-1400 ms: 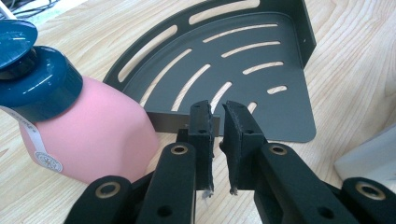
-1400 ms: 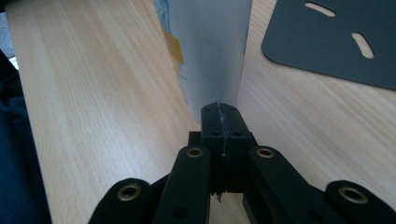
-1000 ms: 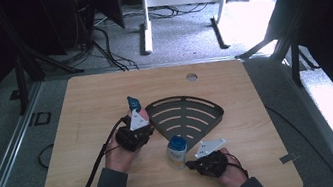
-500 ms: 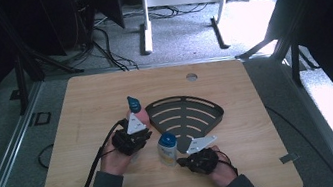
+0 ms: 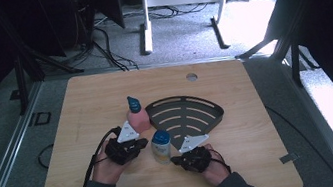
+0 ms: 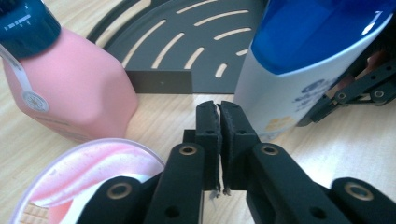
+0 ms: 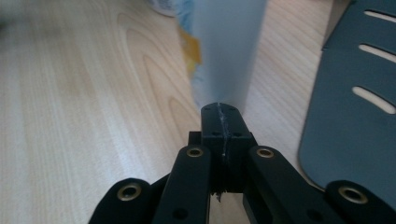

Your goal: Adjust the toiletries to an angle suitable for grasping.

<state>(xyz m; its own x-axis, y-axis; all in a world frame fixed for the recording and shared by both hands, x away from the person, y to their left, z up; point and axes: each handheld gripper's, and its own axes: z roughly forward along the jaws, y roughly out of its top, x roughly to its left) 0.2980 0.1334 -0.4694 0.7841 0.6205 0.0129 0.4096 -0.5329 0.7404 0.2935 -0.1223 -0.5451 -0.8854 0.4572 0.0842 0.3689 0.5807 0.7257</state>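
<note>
A white bottle with a blue cap (image 5: 161, 145) stands upright on the wooden table (image 5: 85, 101), just in front of a black fan-shaped slotted rack (image 5: 183, 116). My right gripper (image 5: 176, 159) is shut, and in the right gripper view its tips (image 7: 222, 111) are against the bottle's base (image 7: 229, 46). My left gripper (image 5: 143, 141) lies left of the bottle. Its jaws (image 6: 219, 112) have just been closing and now stand shut with nothing between them. They point between the white bottle (image 6: 299, 70) and a pink bottle with a dark teal cap (image 6: 70, 93), which stands by the rack's left corner (image 5: 136, 116).
A round pink-and-white lid or tub (image 6: 88, 172) sits close under my left gripper. The rack (image 7: 355, 116) lies flat just right of my right gripper. There is a cable hole (image 5: 191, 76) at the table's far edge. Cables trail off the table's front left.
The white bottle has slid a little to the left with my right gripper behind it. My left gripper has shifted slightly left and toward the person.
</note>
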